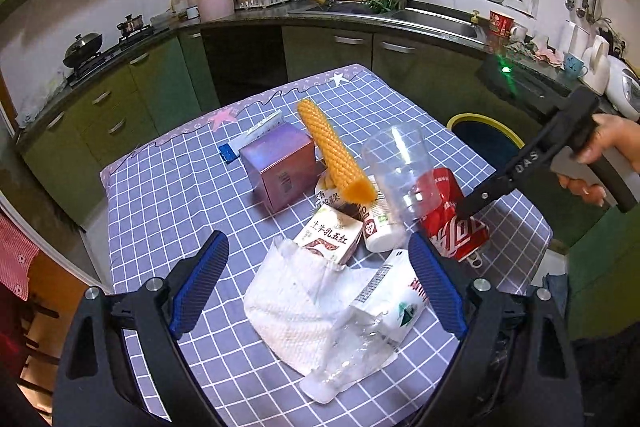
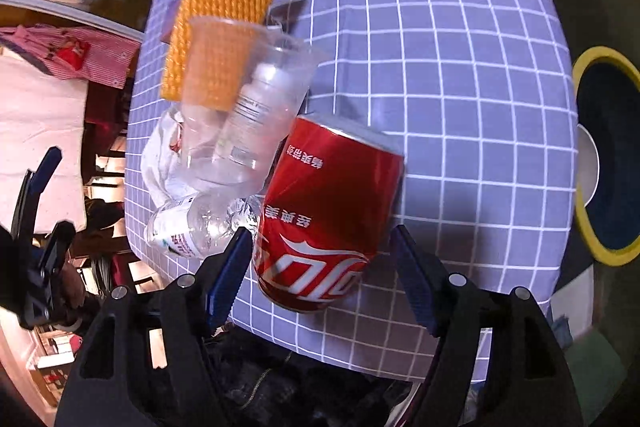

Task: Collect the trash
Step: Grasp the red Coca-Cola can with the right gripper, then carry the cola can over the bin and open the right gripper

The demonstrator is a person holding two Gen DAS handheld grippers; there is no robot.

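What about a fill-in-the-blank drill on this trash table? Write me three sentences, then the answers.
1. The right gripper has its fingers spread around a red ____ lying on the tablecloth.
2. The bin beside the table has a ____ rim.
3. The left gripper is open above a white paper ____ next to a crushed bottle.

Missing words: can; yellow; towel

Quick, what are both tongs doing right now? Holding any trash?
Left tongs: open, holding nothing, above the paper towel.
Right tongs: open around the Coca-Cola can, not gripping.
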